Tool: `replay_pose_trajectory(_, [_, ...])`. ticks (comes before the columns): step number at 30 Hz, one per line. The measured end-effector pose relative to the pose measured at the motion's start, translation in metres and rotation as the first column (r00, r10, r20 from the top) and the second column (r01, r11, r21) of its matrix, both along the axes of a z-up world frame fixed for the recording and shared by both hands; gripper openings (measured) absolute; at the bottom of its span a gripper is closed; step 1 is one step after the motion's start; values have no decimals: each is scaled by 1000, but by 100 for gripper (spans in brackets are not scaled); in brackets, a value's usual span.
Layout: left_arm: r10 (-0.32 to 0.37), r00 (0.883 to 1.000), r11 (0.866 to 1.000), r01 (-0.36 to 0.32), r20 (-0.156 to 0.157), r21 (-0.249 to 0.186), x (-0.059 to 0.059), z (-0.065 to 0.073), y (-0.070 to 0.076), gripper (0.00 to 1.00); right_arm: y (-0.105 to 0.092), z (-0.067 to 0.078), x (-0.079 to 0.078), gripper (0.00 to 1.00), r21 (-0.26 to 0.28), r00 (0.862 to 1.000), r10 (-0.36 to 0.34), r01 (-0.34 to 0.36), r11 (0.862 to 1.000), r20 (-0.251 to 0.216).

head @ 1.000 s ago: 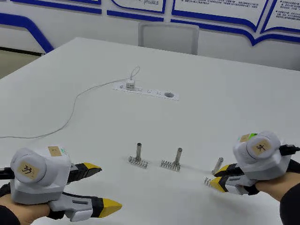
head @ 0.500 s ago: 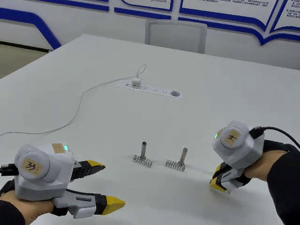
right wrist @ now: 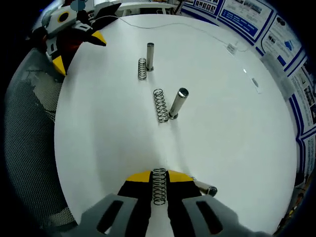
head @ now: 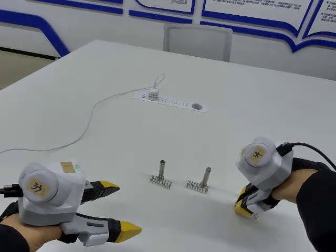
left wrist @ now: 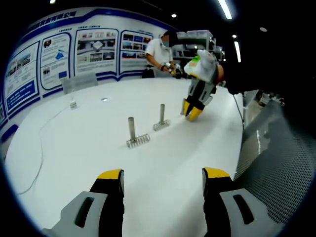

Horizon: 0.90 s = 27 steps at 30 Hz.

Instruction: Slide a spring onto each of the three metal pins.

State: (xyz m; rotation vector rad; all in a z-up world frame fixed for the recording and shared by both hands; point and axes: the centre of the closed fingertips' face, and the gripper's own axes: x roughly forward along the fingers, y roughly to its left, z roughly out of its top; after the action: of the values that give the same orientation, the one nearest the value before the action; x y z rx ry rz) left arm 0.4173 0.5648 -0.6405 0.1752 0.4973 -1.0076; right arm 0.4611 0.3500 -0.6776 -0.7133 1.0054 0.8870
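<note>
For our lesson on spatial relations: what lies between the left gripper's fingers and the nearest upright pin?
In the left gripper view, bare white table stretches from the left gripper to a spring lying at the foot of that pin.

A white table [head: 252,121] has a flat white power strip [head: 173,101] near its middle. A small white plug [head: 153,94] sits towards the strip's left end, and there is a round opening [head: 197,106] near its right end. A thin white cable [head: 90,116] loops above the plug and curves across the table to its left edge. A grey chair [head: 198,41] stands at the far edge before blue-bordered wall boards [head: 252,8], and in the left gripper view a person in a white top [left wrist: 158,49] stands beyond the table.
</note>
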Motion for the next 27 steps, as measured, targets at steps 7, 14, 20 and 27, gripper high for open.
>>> replay_pose_trajectory(7, [-26, 1000, 1000, 26, 7, 8, -2, 3, -4, 65, 6, 14, -5, 12, 81, 997, -49, 45, 996, 51])
replay_pose_trajectory(14, [-31, 999, 999, 31, 13, 5, -2, 7, -4, 65, 3, 24, -10, 12, 159, 989, -116, 100, 982, 94])
replay_pose_trajectory(20, [-31, 999, 999, 31, 15, 6, -2, 8, -4, 65, -4, 35, -7, 12, 266, 967, -219, 179, 947, 128])
replay_pose_trajectory(27, [-10, 1000, 1000, 11, 15, -6, 0, 11, -2, 65, -15, 47, -2, 12, 427, 920, -362, 270, 863, 149])
